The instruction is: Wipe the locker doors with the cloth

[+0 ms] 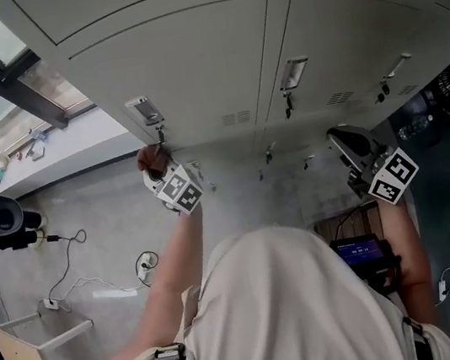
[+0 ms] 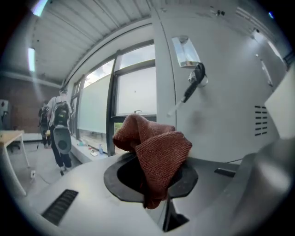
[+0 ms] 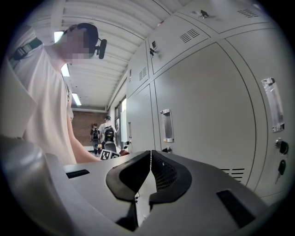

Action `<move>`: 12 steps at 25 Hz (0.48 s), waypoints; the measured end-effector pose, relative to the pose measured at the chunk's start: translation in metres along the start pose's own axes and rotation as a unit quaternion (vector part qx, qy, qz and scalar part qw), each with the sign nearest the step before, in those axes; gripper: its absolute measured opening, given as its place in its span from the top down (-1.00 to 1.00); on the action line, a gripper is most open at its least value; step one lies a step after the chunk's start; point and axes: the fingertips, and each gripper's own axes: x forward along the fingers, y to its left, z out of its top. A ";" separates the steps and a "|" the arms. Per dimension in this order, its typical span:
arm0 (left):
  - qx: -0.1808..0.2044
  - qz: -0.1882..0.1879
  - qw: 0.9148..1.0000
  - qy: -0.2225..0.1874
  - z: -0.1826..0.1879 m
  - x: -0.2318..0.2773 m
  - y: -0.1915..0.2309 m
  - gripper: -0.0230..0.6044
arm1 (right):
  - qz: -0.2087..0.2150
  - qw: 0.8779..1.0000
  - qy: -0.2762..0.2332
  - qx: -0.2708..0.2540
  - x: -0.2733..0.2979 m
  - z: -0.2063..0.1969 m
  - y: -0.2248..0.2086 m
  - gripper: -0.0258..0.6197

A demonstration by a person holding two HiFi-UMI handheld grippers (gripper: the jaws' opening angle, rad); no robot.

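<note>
Left gripper point(image 1: 157, 164) is clamped on the cloth point(image 2: 159, 152), a rust-coloured knit wad that bulges out past the jaw tips and droops a bit on one side. It sits just beside the key point(image 1: 159, 134) on the end door point(image 1: 180, 63), a little below it in the head view. In the left gripper view there looks to be a gap between the cloth and the metal by the key, but I can't tell for sure whether it's touching.

My take on doing this bit well: lead with the cloth bulge, not the jaw plastic, so only fabric meets the paint. Press enough to flatten the wad, then run long overlapping strokes away from the key. I'd go round the key, not over it, since that loose knit looks like it would snag on it. The drooping end could also drag, so keep the grip firm.

Right gripper point(image 3: 150, 171) has its jaws closed together with nothing in them. It hangs well apart from the key, over toward the neighbouring lockers, doing nothing for now.
</note>
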 end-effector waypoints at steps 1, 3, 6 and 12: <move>-0.021 -0.002 1.000 0.007 -0.004 -0.006 -0.007 0.77 | -0.004 1.000 -0.001 0.001 -0.010 -0.001 -0.004 0.86; -0.042 -0.027 0.998 0.022 -0.010 -0.013 -0.025 0.76 | -0.014 1.000 -0.001 0.004 -0.024 -0.003 -0.008 0.86; -0.037 -0.077 0.996 0.041 -0.022 -0.028 -0.072 0.76 | -0.024 1.000 -0.002 0.007 -0.044 -0.005 -0.015 0.86; 0.022 -0.241 0.968 0.066 -0.037 -0.079 -0.211 0.73 | -0.039 0.999 -0.008 0.016 -0.084 -0.012 -0.029 0.86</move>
